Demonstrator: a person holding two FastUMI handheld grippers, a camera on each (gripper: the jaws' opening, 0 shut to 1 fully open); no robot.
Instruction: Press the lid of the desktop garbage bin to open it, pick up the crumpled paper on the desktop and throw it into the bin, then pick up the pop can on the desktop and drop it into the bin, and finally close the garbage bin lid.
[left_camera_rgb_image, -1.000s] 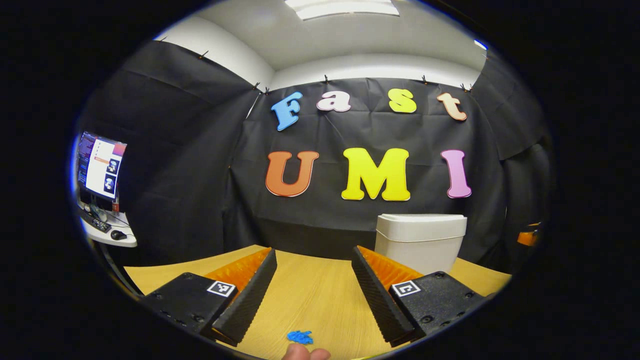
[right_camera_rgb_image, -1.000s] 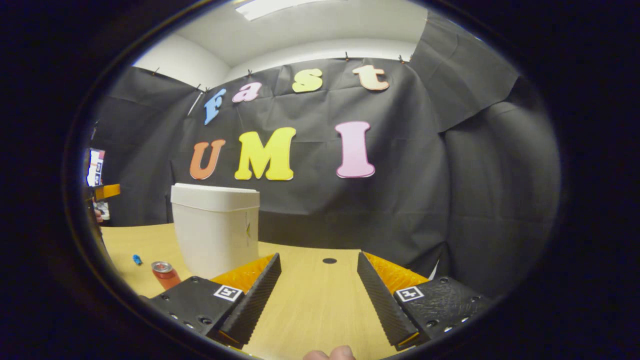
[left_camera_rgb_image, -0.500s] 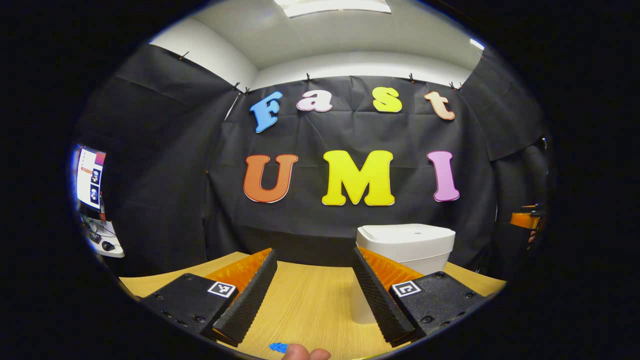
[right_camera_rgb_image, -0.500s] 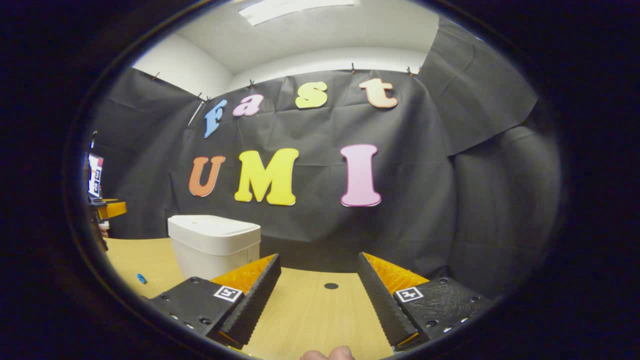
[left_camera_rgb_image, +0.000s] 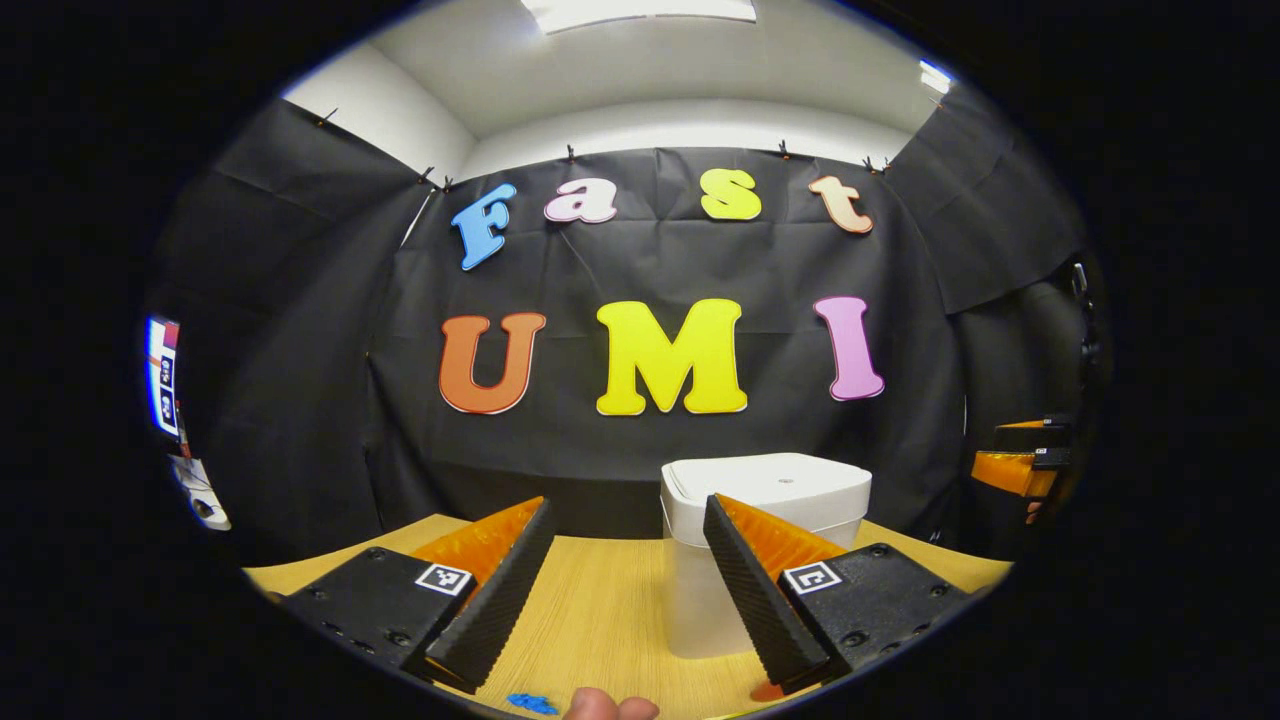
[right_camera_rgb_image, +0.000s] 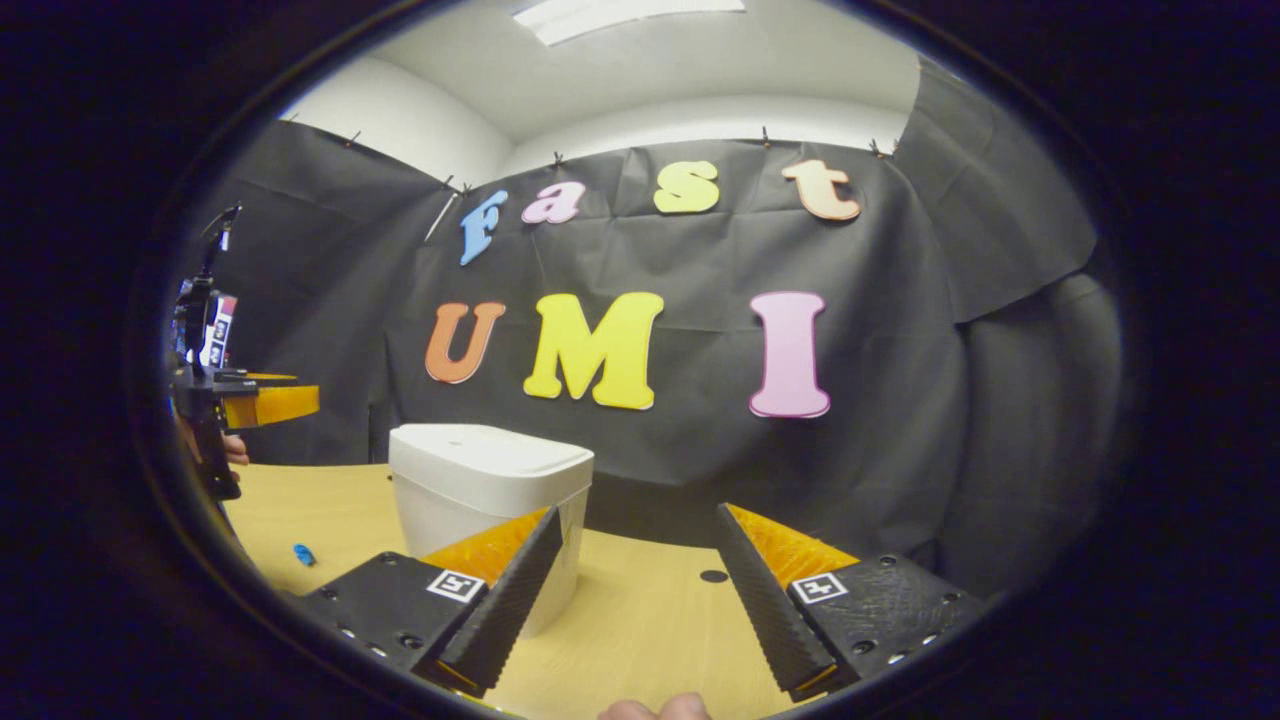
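Observation:
The white desktop bin (left_camera_rgb_image: 700, 600) stands on the wooden table with its lid (left_camera_rgb_image: 765, 480) down. It sits just beyond my left gripper (left_camera_rgb_image: 622, 515), partly behind that gripper's right finger. The left gripper is open with nothing between its fingers. Blue crumpled paper (left_camera_rgb_image: 530, 703) lies on the table at the bottom edge of the left gripper view. A red sliver (left_camera_rgb_image: 767, 690), perhaps the pop can, peeks out under the right finger. In the right gripper view the bin (right_camera_rgb_image: 480, 480) is ahead to the left, and my right gripper (right_camera_rgb_image: 637, 520) is open and empty. The paper (right_camera_rgb_image: 303, 553) lies left of the bin.
The wooden table (right_camera_rgb_image: 640, 630) runs up to the black cloth wall and has a small round hole (right_camera_rgb_image: 713, 576). A monitor (left_camera_rgb_image: 160, 375) stands far left. The other gripper shows at the side in each view, the right one (left_camera_rgb_image: 1015, 468) and the left one (right_camera_rgb_image: 255, 405).
Both grippers have risen, so the bin's lid top now shows. The bin has slid toward the centre in both views. The paper has dropped to the left view's bottom edge. Both stay open.

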